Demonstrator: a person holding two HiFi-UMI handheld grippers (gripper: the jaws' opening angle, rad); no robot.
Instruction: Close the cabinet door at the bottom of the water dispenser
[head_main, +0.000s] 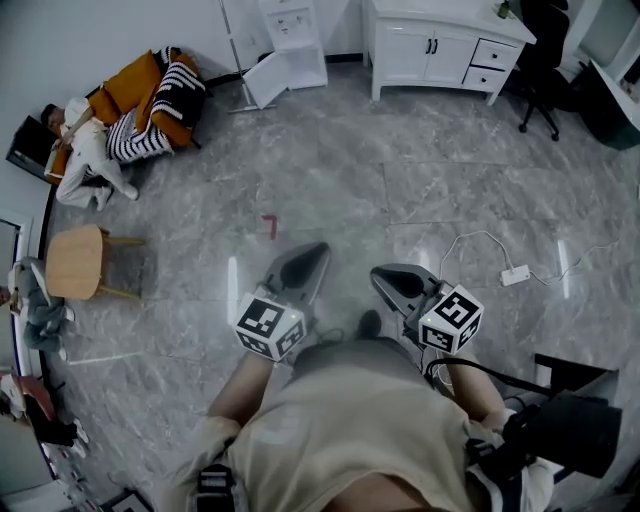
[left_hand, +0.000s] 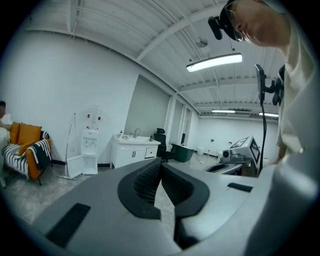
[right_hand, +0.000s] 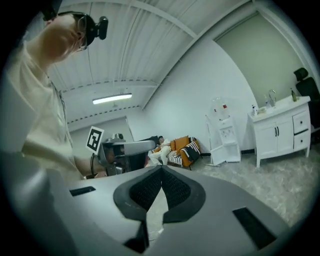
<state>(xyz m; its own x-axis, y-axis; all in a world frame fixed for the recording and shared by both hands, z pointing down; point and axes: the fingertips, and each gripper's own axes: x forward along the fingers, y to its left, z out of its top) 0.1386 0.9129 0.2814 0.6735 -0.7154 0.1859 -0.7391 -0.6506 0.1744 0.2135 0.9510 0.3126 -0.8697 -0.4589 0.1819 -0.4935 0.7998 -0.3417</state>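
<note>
The left claw (head_main: 318, 250) and the right claw (head_main: 382, 277), each bearing a cube with square markers, are held side by side above the grey marbled floor (head_main: 400, 190). Well apart from them, by the far wall, a white water dispenser (head_main: 293, 40) is seen with its white bottom cabinet door (head_main: 262, 80) swung open on the side of an orange sofa (head_main: 140, 85).
</note>
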